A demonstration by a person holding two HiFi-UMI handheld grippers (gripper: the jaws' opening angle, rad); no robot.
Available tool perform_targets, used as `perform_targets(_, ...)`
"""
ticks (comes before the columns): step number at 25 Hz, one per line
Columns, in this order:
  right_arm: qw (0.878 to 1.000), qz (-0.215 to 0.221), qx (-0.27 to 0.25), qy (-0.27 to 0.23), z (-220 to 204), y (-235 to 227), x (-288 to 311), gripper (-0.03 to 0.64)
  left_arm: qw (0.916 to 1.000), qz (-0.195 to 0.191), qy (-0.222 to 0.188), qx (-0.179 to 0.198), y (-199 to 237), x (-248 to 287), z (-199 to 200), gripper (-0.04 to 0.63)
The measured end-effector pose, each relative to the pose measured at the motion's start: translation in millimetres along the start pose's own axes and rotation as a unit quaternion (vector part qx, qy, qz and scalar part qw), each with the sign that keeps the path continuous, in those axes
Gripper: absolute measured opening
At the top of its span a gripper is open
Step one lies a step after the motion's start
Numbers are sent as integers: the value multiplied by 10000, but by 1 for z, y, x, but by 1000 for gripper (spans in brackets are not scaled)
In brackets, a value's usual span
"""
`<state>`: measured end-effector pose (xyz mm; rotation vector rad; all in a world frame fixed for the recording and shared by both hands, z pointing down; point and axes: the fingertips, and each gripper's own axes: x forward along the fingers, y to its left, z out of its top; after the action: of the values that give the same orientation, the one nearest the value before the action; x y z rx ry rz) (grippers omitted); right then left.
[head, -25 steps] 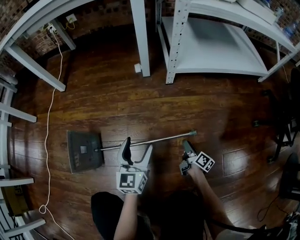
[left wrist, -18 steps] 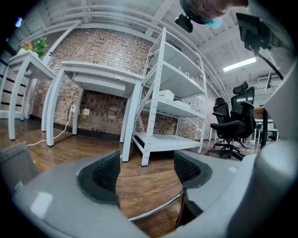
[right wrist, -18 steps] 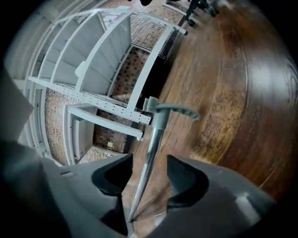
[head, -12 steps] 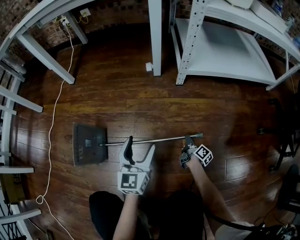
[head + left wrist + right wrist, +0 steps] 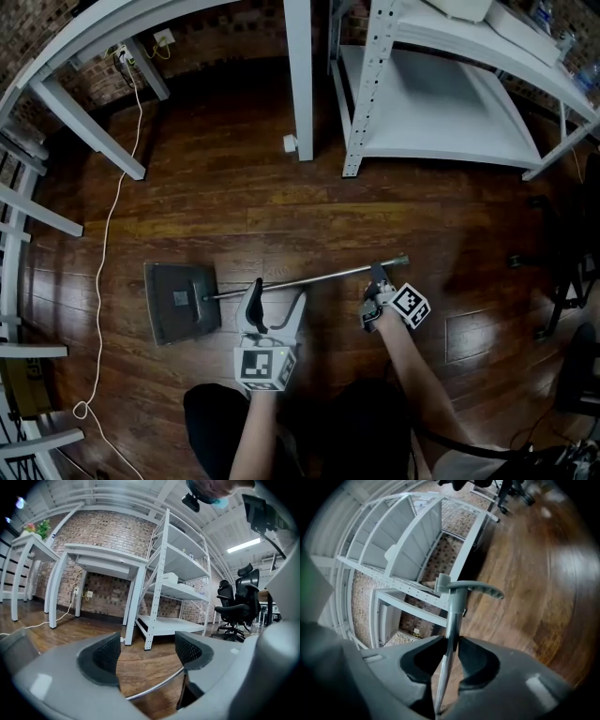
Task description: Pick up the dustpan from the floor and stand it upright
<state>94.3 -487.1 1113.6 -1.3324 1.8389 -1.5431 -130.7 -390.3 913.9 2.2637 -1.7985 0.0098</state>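
Snugly, right gripper [image 5: 450, 644] fingers [image 5: 478, 662] closing on dustpan handle [image 5: 309, 278]

Dark plank floor [image 5: 244, 202] gleams beneath white metal shelving [image 5: 441, 103] and a white table [image 5: 103, 554] against a brick wall [image 5: 101, 529]. A white cable [image 5: 97, 281] trails from a wall socket [image 5: 164, 38]. Black office chairs [image 5: 236, 599] stand under strip lighting [image 5: 246, 544], and what may be a plant [image 5: 42, 527] sits far left.
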Motion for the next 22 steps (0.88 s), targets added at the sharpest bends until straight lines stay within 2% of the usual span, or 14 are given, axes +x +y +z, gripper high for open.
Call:
perform_targets(6,9943,475,-719,-630,87,92,-21,69,9998,-116,-160,-68,-14,8,17,373)
perform_targets(11,9780,775,-1561,-1143,141,176,-46,64,9994,-193,-252,-104,-22,6,29,373)
perform_targets(14,9633,927,-2159,-1299,154,232,-55,64,9993,-171,-320,-124,-18,4,39,373)
perform_targets(17,9459,1007,-2793,-1308,148,289,-59,64,9992,-110,-375,-105,-10,-1,49,373)
perform_targets(22,8985,1343,-3988,-1249,102,387,-60,66,9991,61,-423,-53,6,-17,63,373)
